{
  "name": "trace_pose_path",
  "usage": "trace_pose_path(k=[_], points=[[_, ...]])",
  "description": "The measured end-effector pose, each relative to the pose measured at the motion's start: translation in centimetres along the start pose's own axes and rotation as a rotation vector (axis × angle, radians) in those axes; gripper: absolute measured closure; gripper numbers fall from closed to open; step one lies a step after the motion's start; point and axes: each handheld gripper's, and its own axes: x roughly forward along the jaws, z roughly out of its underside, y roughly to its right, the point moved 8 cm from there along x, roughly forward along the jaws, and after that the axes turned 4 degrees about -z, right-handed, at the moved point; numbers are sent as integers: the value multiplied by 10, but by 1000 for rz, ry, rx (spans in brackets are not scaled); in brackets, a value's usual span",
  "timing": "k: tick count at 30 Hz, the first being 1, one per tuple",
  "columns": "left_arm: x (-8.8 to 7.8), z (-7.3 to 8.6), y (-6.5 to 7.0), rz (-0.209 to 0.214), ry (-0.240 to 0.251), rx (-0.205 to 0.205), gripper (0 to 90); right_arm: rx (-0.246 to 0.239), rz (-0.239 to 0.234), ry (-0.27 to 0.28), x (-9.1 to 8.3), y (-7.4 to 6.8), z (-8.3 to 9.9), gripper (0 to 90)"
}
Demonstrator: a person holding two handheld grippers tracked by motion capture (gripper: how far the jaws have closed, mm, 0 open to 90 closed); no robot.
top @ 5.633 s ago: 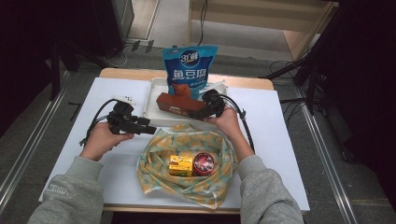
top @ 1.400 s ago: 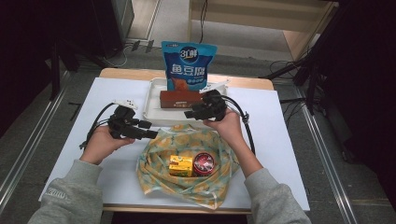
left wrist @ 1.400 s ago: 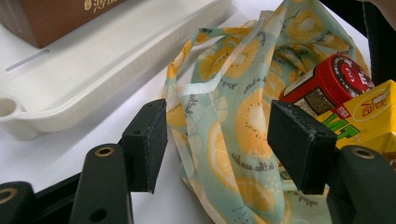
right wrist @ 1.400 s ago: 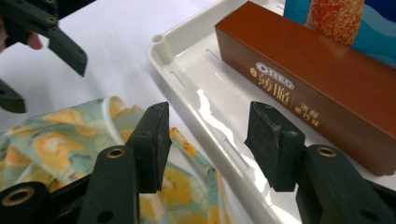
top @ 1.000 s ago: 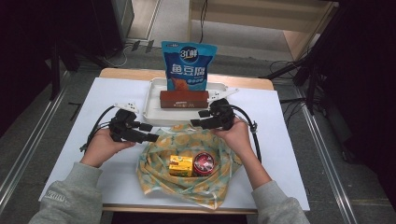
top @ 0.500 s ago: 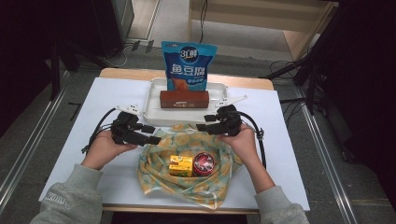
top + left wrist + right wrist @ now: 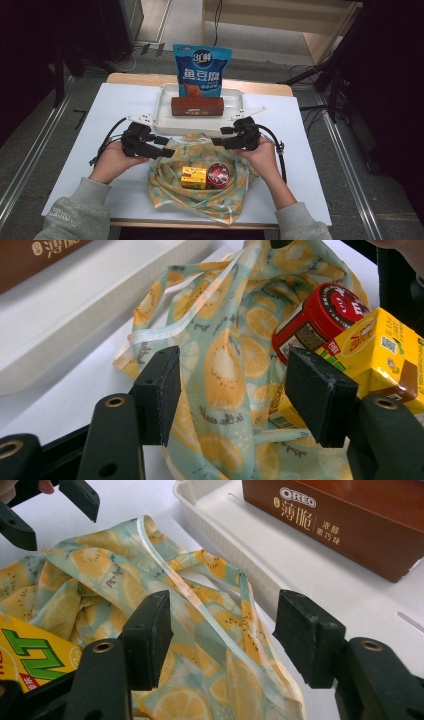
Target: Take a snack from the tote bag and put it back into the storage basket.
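A lemon-print cloth bag [image 7: 200,200] lies open on the white table, with a yellow carton [image 7: 193,177] and a red-lidded jar [image 7: 218,173] on it. My left gripper [image 7: 167,151] is open at the bag's left edge, the cloth [image 7: 225,370] between its jaws, with the jar [image 7: 320,315] and the carton [image 7: 380,350] just beyond. At the bag's right edge my right gripper [image 7: 216,142] stands open, over the bag's rim [image 7: 220,625]. The brown Oreo box [image 7: 197,106] lies in the white tray [image 7: 165,107]; the blue snack pouch [image 7: 201,71] stands behind it.
The tray's near wall [image 7: 235,555] runs close behind the bag. The Oreo box [image 7: 345,525] lies just beyond that wall. Black cables [image 7: 280,150] trail from both grippers across the white tabletop [image 7: 310,190]. Dark floor and metal rails surround the table.
My right gripper let go of the Oreo box in the tray and drew back toward me to the bag's right edge. The left gripper edged right to the bag's left edge.
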Motion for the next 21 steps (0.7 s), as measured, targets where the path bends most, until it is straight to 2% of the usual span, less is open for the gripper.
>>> trace_pose_path(k=[5,10,16,21], points=[[2,1,9,13,-2,25,443,5,7,-3,-1,1,1,400],[0,-1,17,15,1,43,443,0,11,1,-3,3,1,391],[1,-3,28,36,6,41,435,3,13,-7,-3,4,3,389],[2,-5,39,43,3,71,429,6,13,-13,-2,5,3,388]])
